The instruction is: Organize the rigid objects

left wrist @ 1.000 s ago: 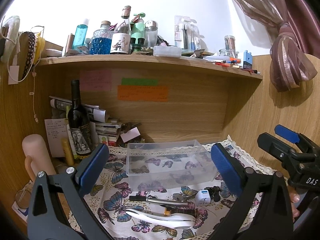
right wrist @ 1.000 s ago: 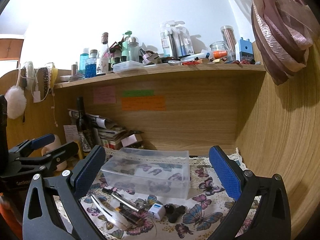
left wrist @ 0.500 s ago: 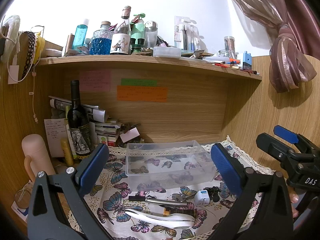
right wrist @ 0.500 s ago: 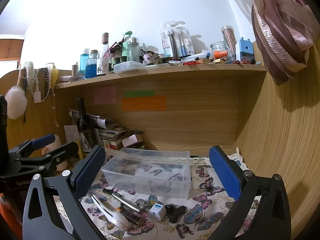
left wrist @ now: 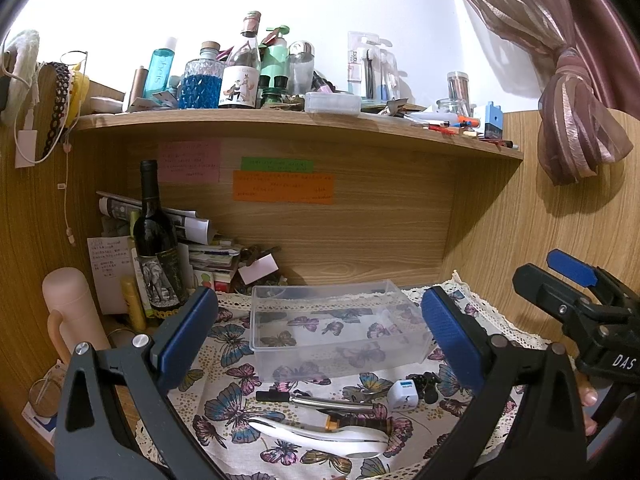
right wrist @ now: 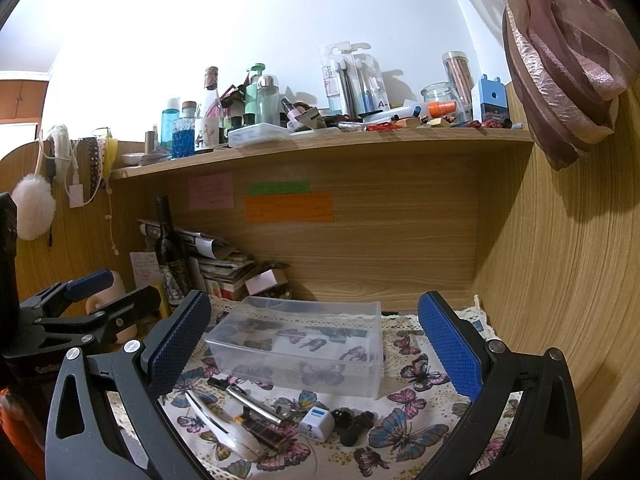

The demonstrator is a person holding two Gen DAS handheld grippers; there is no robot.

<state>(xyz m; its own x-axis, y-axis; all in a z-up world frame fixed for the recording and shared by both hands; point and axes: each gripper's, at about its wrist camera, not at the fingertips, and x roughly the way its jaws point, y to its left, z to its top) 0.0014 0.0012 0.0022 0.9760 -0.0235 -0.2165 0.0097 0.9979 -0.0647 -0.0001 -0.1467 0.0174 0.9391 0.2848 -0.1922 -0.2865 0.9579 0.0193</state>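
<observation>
— Left wrist view: what is the left claw (left wrist: pixel 316 332) doing?
— Spread wide, gripping nothing, above the butterfly cloth (left wrist: pixel 224 404) on the counter. The clear plastic box (left wrist: pixel 336 332) sits between its blue pads (left wrist: pixel 188 336).
— And the right claw (right wrist: pixel 316 344)?
— Released too, empty, facing the same box (right wrist: pixel 300 352).
— Where are the loose things?
— Just in front of the box: a white charger cube (left wrist: pixel 405 393), a white spoon-like tool (left wrist: pixel 320 438), a metal tool (left wrist: pixel 320 402) and a small black piece (right wrist: pixel 354 424), all outside it.
</observation>
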